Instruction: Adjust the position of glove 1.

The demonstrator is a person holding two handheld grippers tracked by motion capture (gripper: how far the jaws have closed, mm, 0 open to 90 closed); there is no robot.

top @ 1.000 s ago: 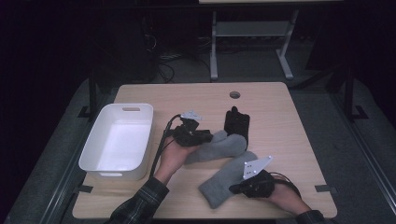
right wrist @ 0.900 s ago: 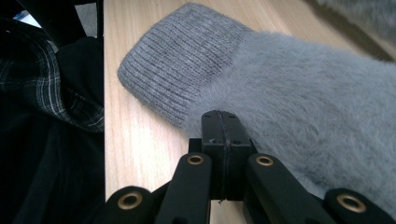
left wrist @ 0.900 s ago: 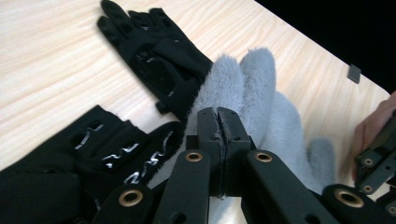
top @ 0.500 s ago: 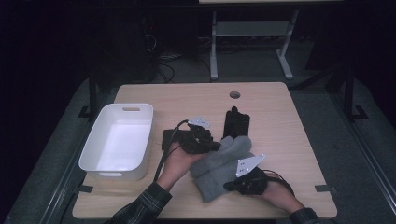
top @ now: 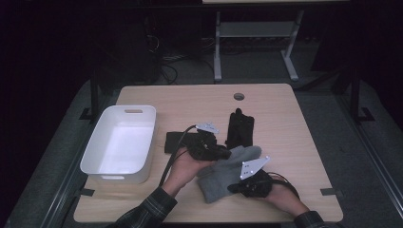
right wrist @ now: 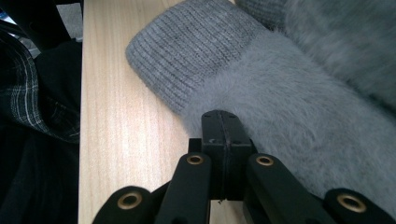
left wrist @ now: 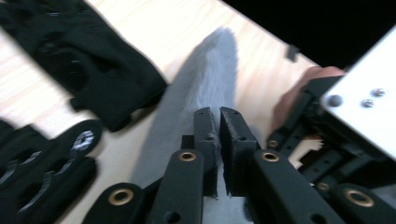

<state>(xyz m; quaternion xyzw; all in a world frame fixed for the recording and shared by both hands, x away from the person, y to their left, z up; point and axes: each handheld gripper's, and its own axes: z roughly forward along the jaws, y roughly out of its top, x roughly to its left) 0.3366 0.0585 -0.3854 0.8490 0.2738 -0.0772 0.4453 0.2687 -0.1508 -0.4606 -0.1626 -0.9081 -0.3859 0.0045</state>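
Resting on the near part of the desk, the right gripper sits at the near end of the grey mitten, its jaws pressed flat together at the fuzzy edge beside the ribbed cuff; whether any fabric is pinched between them cannot be told. The mitten lies folded over itself, its cuff toward the near desk edge, with a strip of bare wood between it and that edge. Just to its left, the left gripper meets the mitten's upper fold; its jaws have just been opening and now stand a narrow slit apart, with grey fluff showing at the gap but the pads not clamped on it. A plaid sleeve comes in from the bottom edge. Beyond the grippers lie two black gloves: one upright past the mitten, another flat behind the left hand; the left gripper view shows pale marks on one glove, too blurred to read. To the left stands one white tub, close to the desk's left edge. The right side and far half of the desk are open wood, broken by one round cable hole near the far edge.
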